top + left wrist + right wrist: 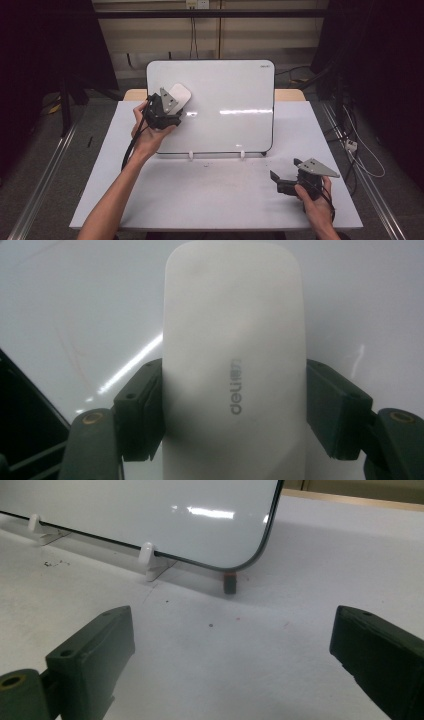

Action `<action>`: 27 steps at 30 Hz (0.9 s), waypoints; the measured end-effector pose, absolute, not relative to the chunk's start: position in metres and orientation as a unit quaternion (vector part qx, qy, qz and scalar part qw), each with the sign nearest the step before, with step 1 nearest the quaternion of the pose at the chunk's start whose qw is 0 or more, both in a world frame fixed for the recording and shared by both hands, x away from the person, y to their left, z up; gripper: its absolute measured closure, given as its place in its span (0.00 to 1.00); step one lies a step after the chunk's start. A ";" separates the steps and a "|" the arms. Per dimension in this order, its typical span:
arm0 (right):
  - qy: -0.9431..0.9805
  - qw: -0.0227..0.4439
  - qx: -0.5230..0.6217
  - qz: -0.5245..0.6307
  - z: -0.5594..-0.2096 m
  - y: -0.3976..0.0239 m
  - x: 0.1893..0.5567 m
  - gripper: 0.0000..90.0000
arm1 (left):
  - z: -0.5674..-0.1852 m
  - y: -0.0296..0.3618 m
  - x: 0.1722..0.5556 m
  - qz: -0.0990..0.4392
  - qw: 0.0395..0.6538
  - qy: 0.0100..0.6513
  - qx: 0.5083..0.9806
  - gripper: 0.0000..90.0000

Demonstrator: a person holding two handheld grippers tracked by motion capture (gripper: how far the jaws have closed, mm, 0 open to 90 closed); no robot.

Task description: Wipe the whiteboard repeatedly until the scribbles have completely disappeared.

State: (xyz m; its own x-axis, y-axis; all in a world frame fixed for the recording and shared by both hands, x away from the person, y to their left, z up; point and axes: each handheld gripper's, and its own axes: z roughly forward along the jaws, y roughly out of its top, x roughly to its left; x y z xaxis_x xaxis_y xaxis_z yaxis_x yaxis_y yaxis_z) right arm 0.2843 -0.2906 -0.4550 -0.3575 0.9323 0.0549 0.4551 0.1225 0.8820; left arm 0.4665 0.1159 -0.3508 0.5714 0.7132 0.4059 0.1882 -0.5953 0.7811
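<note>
While the left gripper (pixel 172 109) clamps the white eraser (pixel 235 365) against the whiteboard (pixel 225 90), the right gripper (pixel 278 179) rests wide open and empty on the bench (pixel 200 195).

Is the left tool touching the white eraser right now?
Touching. In the left gripper view, both jaws of the left tool press against the sides of the eraser.

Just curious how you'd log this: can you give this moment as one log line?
left gripper: shut on eraser, against whiteboard | right gripper: open, empty, above table
</note>
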 end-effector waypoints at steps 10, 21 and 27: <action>0.698 0.275 0.497 0.438 -0.454 -0.290 0.284 0.05 | -0.348 0.130 0.462 0.341 0.417 0.290 0.791 0.35; 0.700 0.272 0.493 0.440 -0.454 -0.286 0.287 0.05 | -0.335 0.150 0.449 0.342 0.439 0.302 0.774 0.35; 0.701 0.271 0.493 0.439 -0.454 -0.286 0.289 0.05 | -0.332 0.151 0.445 0.351 0.438 0.305 0.770 0.35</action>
